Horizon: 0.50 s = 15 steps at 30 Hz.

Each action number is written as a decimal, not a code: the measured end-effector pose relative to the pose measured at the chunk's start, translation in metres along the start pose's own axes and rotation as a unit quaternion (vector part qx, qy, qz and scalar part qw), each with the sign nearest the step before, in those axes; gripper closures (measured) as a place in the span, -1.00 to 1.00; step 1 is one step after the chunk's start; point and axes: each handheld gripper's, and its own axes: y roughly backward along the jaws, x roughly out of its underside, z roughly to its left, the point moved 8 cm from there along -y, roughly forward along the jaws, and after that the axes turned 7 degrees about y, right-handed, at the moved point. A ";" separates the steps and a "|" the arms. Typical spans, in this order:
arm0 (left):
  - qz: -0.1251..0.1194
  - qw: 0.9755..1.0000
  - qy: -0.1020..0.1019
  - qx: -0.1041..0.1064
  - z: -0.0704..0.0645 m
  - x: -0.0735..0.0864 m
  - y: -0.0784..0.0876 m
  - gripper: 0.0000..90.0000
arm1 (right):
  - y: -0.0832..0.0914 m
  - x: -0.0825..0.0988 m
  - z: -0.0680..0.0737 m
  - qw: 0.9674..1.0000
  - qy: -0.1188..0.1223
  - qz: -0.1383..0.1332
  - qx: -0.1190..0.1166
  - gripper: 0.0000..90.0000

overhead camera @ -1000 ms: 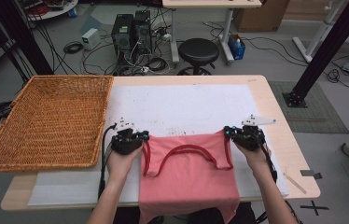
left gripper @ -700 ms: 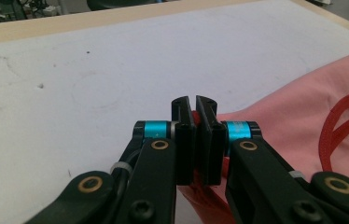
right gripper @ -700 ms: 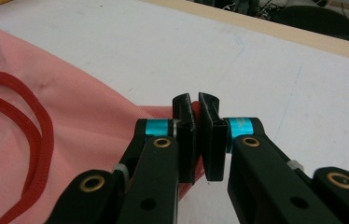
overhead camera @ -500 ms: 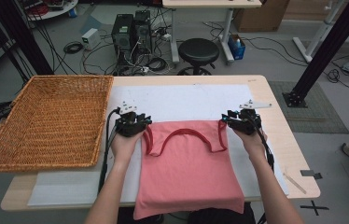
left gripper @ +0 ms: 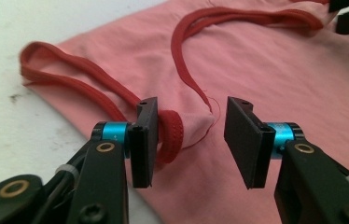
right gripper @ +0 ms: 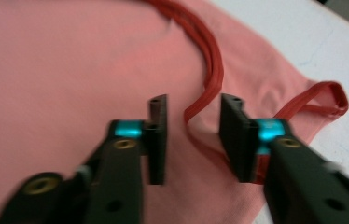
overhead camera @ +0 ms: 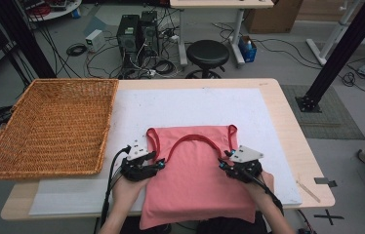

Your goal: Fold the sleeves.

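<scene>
Looking down from high view: soft pink top [overhead camera: 195, 180] w/ red ribbed trim lies flat on white mat [overhead camera: 180, 107], woven wicker basket [overhead camera: 49, 126] beside; both hands pulled nearer vs. earlier. Left gripper [left gripper: 191, 135] view: jaws just opened, spread, trim fold between. Right gripper [right gripper: 193, 135] view: jaws just narrowing, apart, strap between, unpinched.

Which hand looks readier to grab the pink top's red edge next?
Probably the left gripper: its open jaws already touch the tank top at its red trim. The right gripper stands open over the trim.
</scene>
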 end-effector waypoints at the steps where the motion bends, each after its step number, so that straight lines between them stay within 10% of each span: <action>1: 0.000 1.000 0.000 0.000 0.000 0.000 0.000 0.23 | 0.000 0.000 0.000 1.000 0.000 0.000 0.000 0.62; 3: 0.009 1.000 -0.006 -0.004 0.001 0.000 -0.005 0.23 | -0.003 0.002 -0.001 1.000 0.007 0.010 0.005 0.75; 7: 0.010 1.000 -0.010 -0.004 0.001 0.002 -0.001 0.78 | 0.010 -0.006 -0.005 0.997 -0.060 -0.030 -0.021 1.00; 15: 0.009 0.999 0.024 0.019 -0.006 0.009 0.017 0.77 | 0.037 0.001 0.008 0.981 -0.143 -0.069 -0.108 1.00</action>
